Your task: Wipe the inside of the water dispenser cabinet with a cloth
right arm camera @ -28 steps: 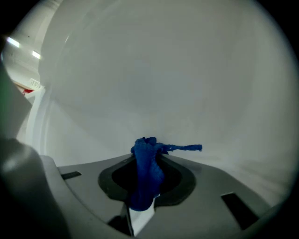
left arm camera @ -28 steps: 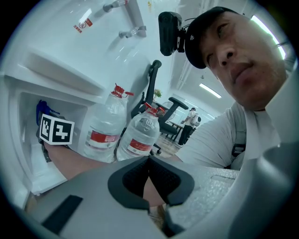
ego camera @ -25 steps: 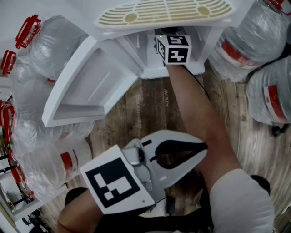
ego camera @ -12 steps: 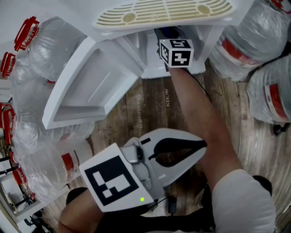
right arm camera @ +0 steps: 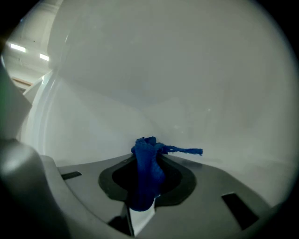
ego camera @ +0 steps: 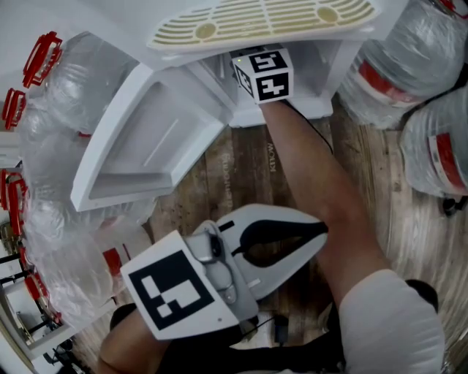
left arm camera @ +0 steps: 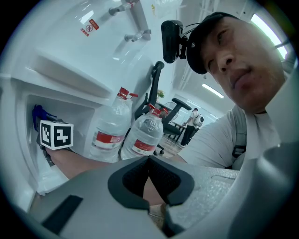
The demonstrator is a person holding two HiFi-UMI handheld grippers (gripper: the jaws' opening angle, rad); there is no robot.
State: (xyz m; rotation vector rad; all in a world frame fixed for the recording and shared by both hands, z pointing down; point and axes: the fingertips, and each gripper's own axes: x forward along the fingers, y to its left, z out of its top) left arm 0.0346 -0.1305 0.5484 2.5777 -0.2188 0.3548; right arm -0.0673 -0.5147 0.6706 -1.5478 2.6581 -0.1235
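Even, bright light falls from above, my wide lenses bend and darken every edge, and the cabinet wall [right arm camera: 163, 70] in my right view looks dim and soft.

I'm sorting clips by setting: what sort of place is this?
Probably an office corner: a white water dispenser with its cabinet open, big water bottles beside it on wood-look flooring, and office chairs behind under strip ceiling lights.

Head view looks down (steeply) at cabinet [ego camera: 322, 108].

Overhead, right claw [right arm camera: 146, 153] and cloth [right arm camera: 145, 173] hidden inside cabinet [ego camera: 316, 108]
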